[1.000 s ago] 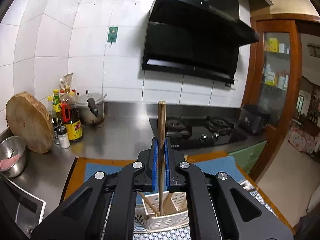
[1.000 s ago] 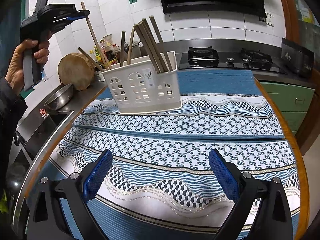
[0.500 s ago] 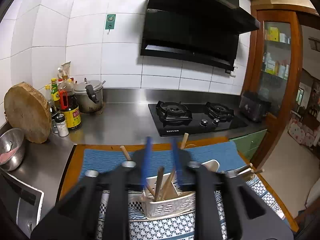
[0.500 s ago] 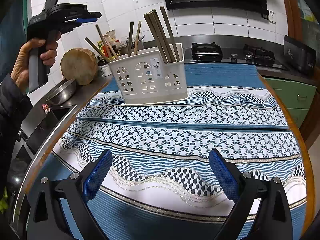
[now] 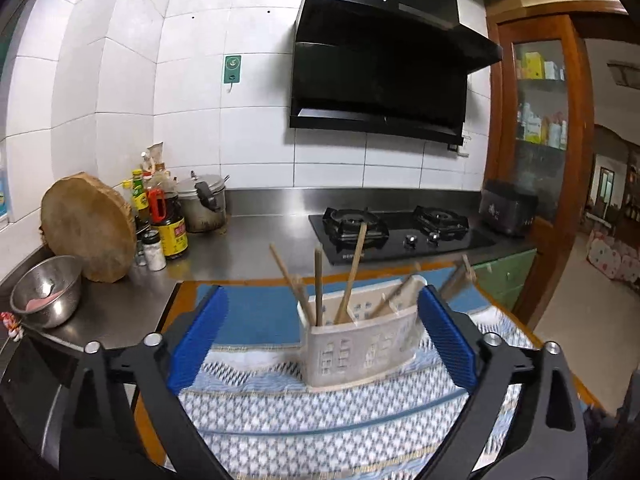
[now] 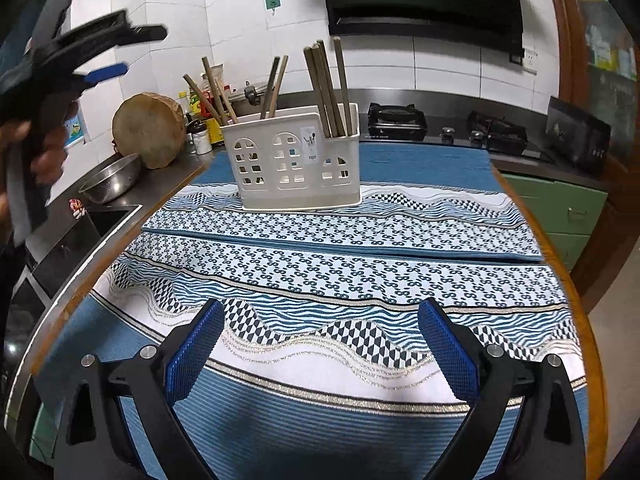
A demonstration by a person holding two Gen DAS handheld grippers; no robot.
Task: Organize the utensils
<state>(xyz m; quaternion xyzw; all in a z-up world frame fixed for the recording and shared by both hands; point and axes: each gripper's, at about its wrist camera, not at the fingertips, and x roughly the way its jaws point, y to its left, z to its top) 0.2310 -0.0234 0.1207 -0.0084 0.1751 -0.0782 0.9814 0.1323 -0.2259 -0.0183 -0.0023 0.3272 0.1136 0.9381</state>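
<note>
Chopstick (image 5: 318,286) dropped into caddy (image 5: 360,344), blurred, jaws parted

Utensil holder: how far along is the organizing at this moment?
Looks nearly or fully done: the chopsticks all stand in the white utensil holder, and no loose utensil shows on the patterned tablecloth. Nothing is in hand: the left gripper and right gripper are both open and empty. Nothing visible remains to sort.

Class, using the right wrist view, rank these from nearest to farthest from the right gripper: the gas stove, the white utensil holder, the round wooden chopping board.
1. White utensil holder, straight ahead of the right gripper, on the patterned cloth.
2. Round wooden chopping board, left, on the counter.
3. Gas stove, far right, by the wall.
</note>
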